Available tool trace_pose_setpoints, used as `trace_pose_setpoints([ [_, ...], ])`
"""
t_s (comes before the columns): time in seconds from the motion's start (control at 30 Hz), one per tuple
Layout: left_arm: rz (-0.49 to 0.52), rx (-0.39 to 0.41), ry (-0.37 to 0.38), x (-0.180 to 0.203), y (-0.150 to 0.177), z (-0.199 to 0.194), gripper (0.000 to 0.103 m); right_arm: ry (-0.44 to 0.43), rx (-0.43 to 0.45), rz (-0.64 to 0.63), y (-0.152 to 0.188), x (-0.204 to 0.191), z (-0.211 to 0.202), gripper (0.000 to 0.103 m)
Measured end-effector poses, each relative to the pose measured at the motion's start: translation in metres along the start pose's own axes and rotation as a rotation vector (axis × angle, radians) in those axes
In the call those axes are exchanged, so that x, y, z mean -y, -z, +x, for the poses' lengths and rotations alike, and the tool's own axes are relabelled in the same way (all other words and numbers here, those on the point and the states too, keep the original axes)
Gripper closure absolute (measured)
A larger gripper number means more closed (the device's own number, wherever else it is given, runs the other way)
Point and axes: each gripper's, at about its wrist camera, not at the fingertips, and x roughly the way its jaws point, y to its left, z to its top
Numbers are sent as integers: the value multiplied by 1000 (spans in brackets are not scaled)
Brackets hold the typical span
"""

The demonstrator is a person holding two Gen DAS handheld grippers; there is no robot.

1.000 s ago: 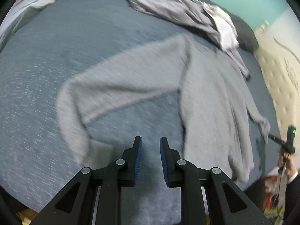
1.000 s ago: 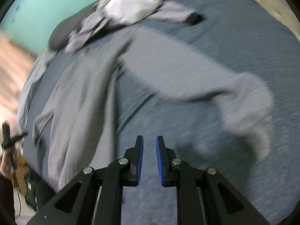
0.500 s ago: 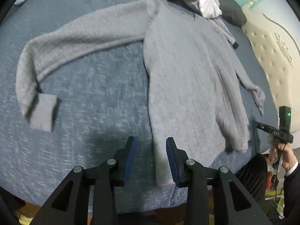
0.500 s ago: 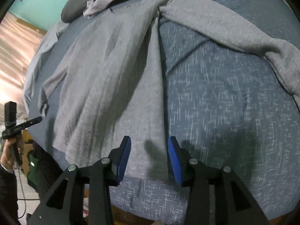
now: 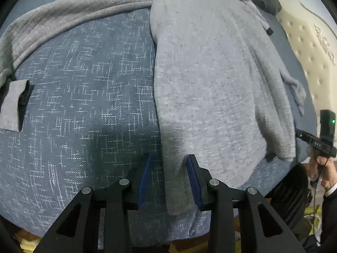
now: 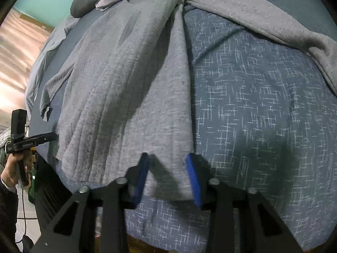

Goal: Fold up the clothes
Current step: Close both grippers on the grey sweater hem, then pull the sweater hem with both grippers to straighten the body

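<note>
Straddling grey sweater hem corners, left gripper, right gripper — jaws closing

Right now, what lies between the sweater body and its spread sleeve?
Only bare blue bedspread between the sweater and its sleeve, in the left wrist view.

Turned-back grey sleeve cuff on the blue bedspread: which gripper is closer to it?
Left. The left gripper, closing over one hem corner of the grey sweater, has the cuff to its left; the right gripper, closing over the opposite corner, is farther.
</note>
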Motion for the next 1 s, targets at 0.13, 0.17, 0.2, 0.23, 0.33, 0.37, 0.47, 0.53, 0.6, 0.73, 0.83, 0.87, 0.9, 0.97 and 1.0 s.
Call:
trace_pose_setpoints([
  [0.13,5,1,1,-1,0,0,93,12,5,-45,-1,-6,0,97],
  [0.17,11,-1,-2,-1,1,0,94,11,12,-51,-2,-6,-2,99],
  [0.2,22,3,-9,0,1,-2,96,8,21,-54,-2,-6,-5,99],
  [0.23,34,9,-19,1,1,-5,97,5,31,-59,-3,-6,-9,100],
  [0.33,63,34,-27,3,1,-16,98,5,59,-87,-4,-10,-22,100],
  [0.37,71,41,-25,4,1,-20,99,7,70,-98,-5,-12,-28,100],
  [0.47,87,52,-23,7,2,-28,99,14,103,-127,-5,-14,-47,100],
  [0.53,92,59,-20,8,2,-35,99,20,119,-138,-6,-16,-55,100],
  [0.6,103,70,-17,10,4,-43,99,29,131,-147,-5,-16,-64,100],
  [0.73,125,92,-30,11,2,-62,99,48,152,-165,1,-11,-85,100],
  [0.83,131,111,-38,10,-2,-75,100,58,162,-168,6,-6,-98,101],
  [0.87,133,115,-43,10,-1,-79,100,60,166,-168,8,-4,-102,101],
  [0.9,135,118,-49,10,1,-84,100,63,169,-168,10,-2,-107,101],
  [0.97,141,125,-62,10,5,-94,103,69,175,-171,13,0,-115,101],
  [1.0,143,126,-68,9,8,-97,103,73,181,-175,16,1,-119,101],
])
